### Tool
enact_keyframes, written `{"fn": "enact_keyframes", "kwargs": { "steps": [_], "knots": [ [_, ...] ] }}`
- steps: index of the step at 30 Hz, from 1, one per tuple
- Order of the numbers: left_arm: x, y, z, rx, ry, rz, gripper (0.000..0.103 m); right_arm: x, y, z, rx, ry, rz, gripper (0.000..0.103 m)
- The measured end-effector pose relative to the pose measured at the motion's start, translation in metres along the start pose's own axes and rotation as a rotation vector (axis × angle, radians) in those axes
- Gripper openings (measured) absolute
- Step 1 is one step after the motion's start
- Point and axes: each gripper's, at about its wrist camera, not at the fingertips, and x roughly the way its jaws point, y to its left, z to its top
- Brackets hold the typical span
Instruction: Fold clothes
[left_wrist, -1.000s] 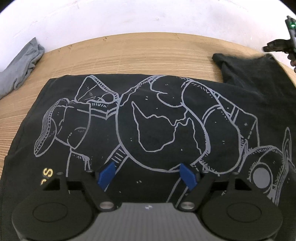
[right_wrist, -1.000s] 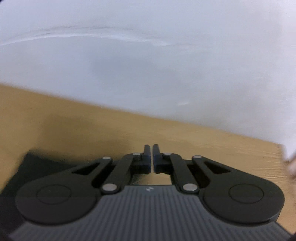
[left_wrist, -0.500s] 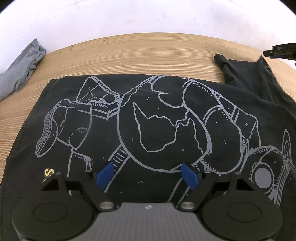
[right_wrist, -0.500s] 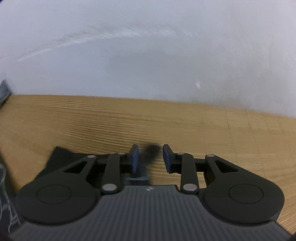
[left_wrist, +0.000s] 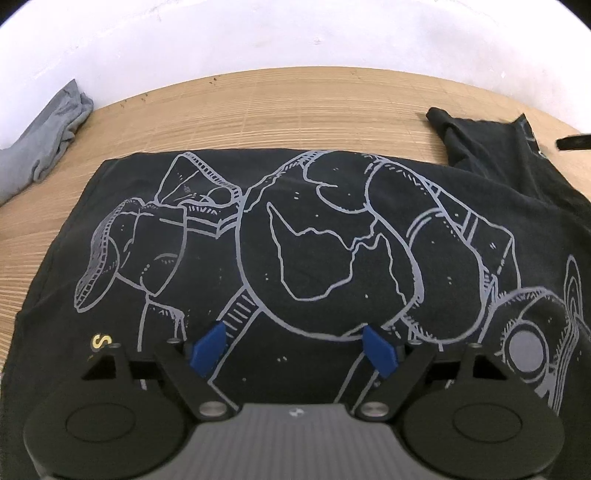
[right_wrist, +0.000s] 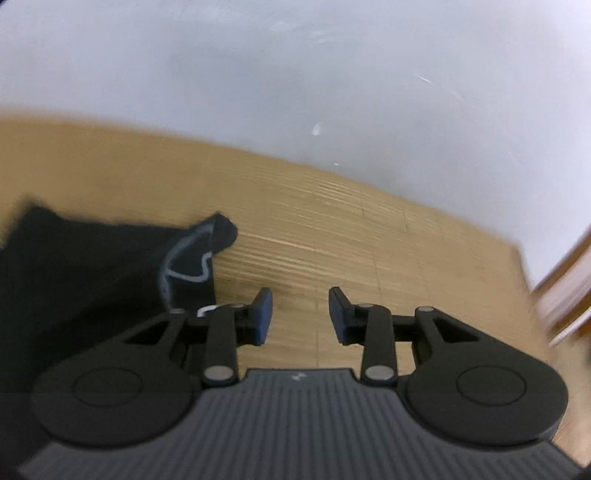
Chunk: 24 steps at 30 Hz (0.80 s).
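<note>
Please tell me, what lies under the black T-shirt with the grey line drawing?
The black T-shirt lies flat on the wooden table, which shows bare around it. Whether anything else sits beneath the cloth cannot be seen, because the shirt covers that part completely.

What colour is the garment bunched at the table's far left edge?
Light grey, plain: the bunched garment shows best in the left wrist view.

Black T-shirt (left_wrist: 295, 258) with a pale grey line drawing and a small yellow letter, spread mostly flat, print up, across the middle of the wooden table (left_wrist: 295, 103). Rumpled at the far right corner, one fold reaching toward the table's back edge (right_wrist: 207, 251).
</note>
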Motion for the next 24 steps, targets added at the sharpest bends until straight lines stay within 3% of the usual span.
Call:
{"fn": "enact_keyframes", "kwargs": {
  "steps": [4,6,9,13,15,19,23,24],
  "knots": [
    [-0.007,-0.001,-0.011,0.017,0.005,-0.017,0.079,-0.058,-0.040,-0.041,0.133,0.050,0.279,0.044],
    [-0.009,-0.001,-0.016,0.014,0.001,-0.014,0.080,-0.075,-0.050,-0.065,0.124,0.067,0.287,0.045],
    [-0.012,0.001,-0.018,0.002,0.009,0.000,0.080,-0.069,-0.061,-0.088,0.163,0.134,0.296,0.046],
    [-0.019,0.002,-0.023,0.022,0.012,0.034,0.080,-0.080,-0.047,-0.108,0.225,0.100,0.377,0.046],
    [-0.022,0.001,-0.026,0.024,0.016,0.055,0.080,-0.079,-0.032,-0.106,0.131,0.087,0.310,0.008],
    [-0.024,0.002,-0.033,0.015,0.032,0.086,0.080,-0.053,0.005,-0.090,-0.014,0.083,0.153,0.004],
    [-0.031,0.006,-0.043,-0.009,0.032,0.109,0.079,-0.028,0.011,-0.074,-0.166,0.011,-0.149,0.003],
    [-0.033,0.007,-0.046,-0.013,0.033,0.117,0.079,-0.022,0.008,-0.070,-0.155,0.005,-0.157,0.003]
  ]
}}
